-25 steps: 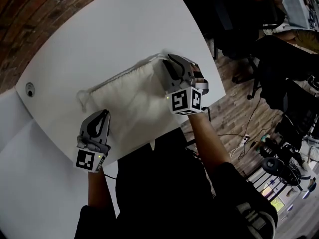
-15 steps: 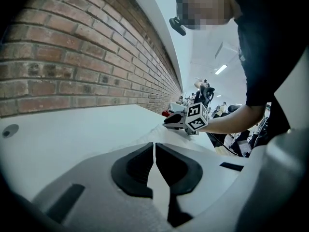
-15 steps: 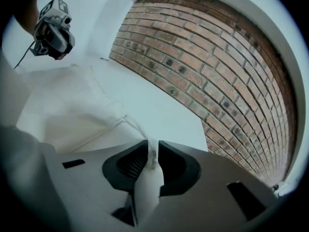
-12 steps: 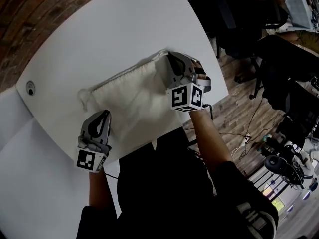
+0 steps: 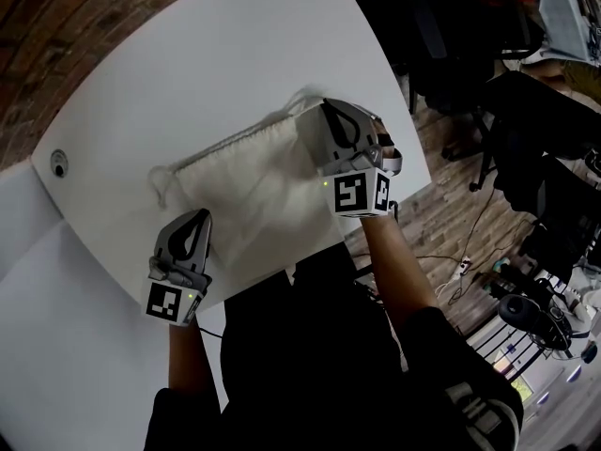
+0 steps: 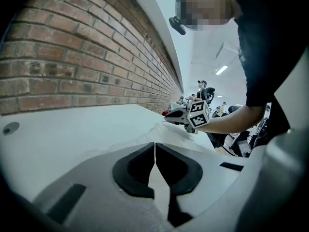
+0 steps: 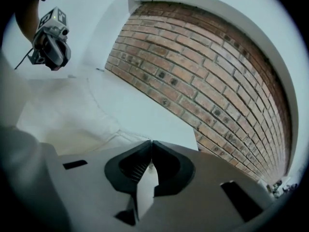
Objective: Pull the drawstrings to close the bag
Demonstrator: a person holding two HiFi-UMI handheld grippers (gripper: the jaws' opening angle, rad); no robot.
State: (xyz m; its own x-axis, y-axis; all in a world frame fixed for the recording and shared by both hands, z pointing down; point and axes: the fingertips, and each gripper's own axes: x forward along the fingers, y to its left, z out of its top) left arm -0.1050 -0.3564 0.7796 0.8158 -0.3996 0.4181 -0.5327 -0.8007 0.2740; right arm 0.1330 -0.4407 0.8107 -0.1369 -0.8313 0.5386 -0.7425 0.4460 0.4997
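Bag (image 5: pixel 249 181) of white cloth lies flat on a white, round-edged table (image 5: pixel 216 54). The right gripper (image 5: pixel 319 113) is at its gathered right corner; its jaws have just been closing and now meet, and whether they catch a cord is unclear. The left gripper (image 5: pixel 199 216), jaws pressed together, is by the bag's near left edge. A brick wall (image 5: pixel 56 7) and a wooden floor (image 5: pixel 441 205) surround the table.

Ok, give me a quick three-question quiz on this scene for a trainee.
1. True or false: the white bag hangs in the air above the table.
2. The left gripper is: A open, B shut, C out of view?
3. Which gripper is at the end of the bag's gathered edge?
Key: 1 false, it lies on the table. 2 B. 3 the right gripper; its jaws have just been closing, and no thing shows clearly between them.
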